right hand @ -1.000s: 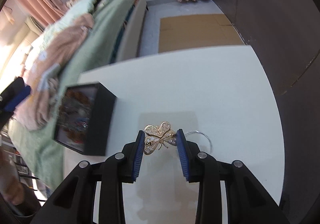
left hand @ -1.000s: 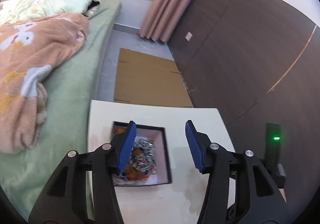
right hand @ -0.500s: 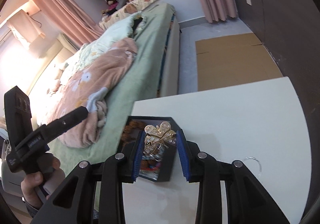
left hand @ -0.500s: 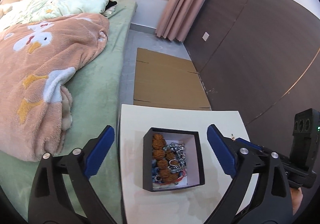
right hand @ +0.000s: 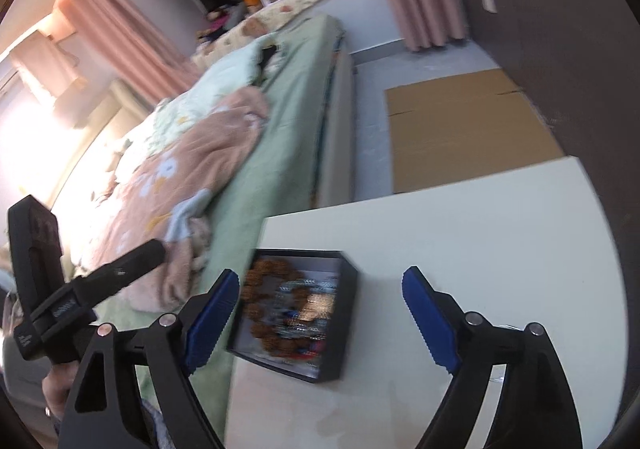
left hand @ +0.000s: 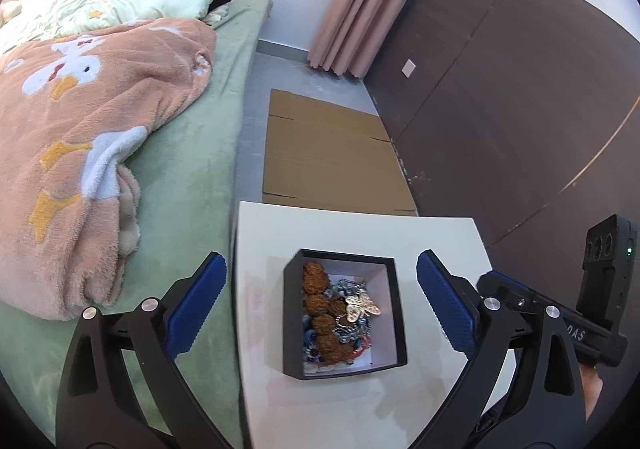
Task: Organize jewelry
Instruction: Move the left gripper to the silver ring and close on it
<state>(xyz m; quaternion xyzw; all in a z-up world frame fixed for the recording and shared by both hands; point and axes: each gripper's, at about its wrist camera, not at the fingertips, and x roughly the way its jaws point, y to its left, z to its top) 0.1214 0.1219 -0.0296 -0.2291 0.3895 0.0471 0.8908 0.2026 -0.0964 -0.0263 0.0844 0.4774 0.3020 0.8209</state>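
A black jewelry box (left hand: 392, 313) with a white inside sits on the white table (left hand: 360, 233). It holds brown beads, silver chains and a gold butterfly brooch (left hand: 362, 306) lying on top. My left gripper (left hand: 320, 309) is open wide and empty, above the box. My right gripper (right hand: 320, 323) is open wide and empty, above the same box (right hand: 348, 325), which looks blurred in the right wrist view. The right gripper's body also shows at the right edge of the left wrist view (left hand: 560, 321).
A bed (left hand: 180, 177) with a green sheet and a pink blanket (left hand: 80, 121) lies against the table's left side. Flat cardboard (left hand: 332, 153) lies on the floor beyond the table. A dark panelled wall (left hand: 520, 89) runs along the right.
My right gripper carried the butterfly brooch over the box and opened; the brooch now lies in the box. My left gripper opened wide and rose above the box.
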